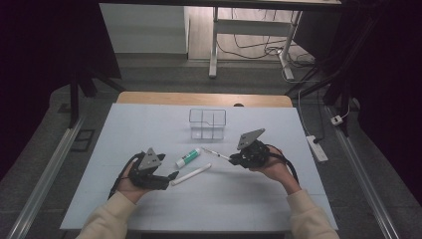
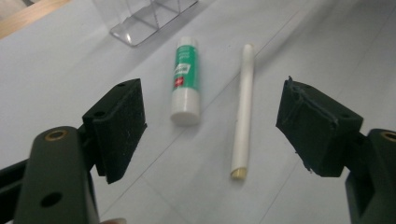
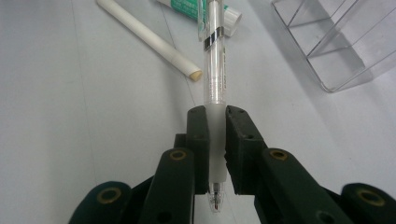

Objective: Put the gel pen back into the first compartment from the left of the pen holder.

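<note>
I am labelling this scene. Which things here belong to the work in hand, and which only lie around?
In the work:
- clear pen, clamped in the right claw
- clear organizer
- glue stick
- white pen
- left claw, open

Lying around:
- power strip on the floor
- cables

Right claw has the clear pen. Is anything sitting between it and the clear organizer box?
Nothing visible. The right claw is shut on the clear pen, and the organizer lies beyond over bare table. The glue stick and white pen lie toward the open left claw.

Left tongs agape; right tongs clamped tight.
</note>
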